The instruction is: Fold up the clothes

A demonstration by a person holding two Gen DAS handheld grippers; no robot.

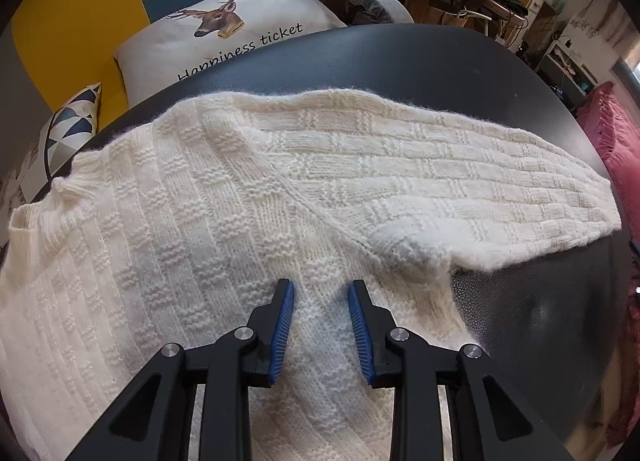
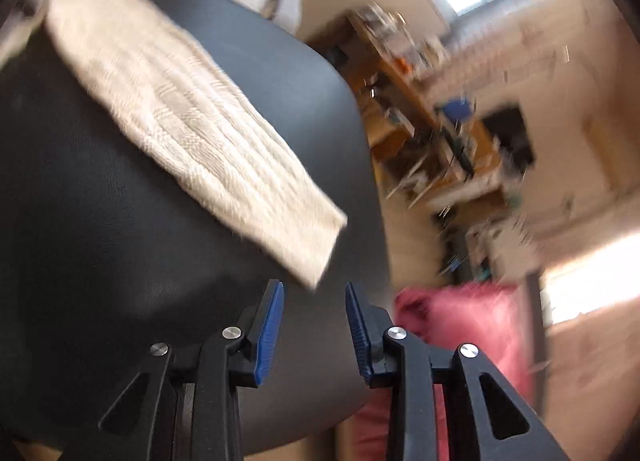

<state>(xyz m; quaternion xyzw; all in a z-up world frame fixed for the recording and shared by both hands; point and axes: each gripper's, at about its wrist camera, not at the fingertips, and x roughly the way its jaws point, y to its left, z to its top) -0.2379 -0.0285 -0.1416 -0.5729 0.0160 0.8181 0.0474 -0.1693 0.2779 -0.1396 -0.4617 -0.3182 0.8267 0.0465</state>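
My left claw [image 1: 321, 293]: spread, empty, poised low over the cream knit sweater [image 1: 192, 221], which lies flat on the dark surface [image 1: 440, 69], one sleeve [image 1: 460, 181] stretched rightward. My right claw [image 2: 315, 297]: spread, empty, tilted, just short of the sleeve's cuff [image 2: 312, 237]; view blurred.

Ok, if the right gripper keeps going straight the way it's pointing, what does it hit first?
Most likely the cuff end of the cream sweater sleeve, lying on the black table just beyond the open right gripper. The view is blurred, so depth is uncertain.
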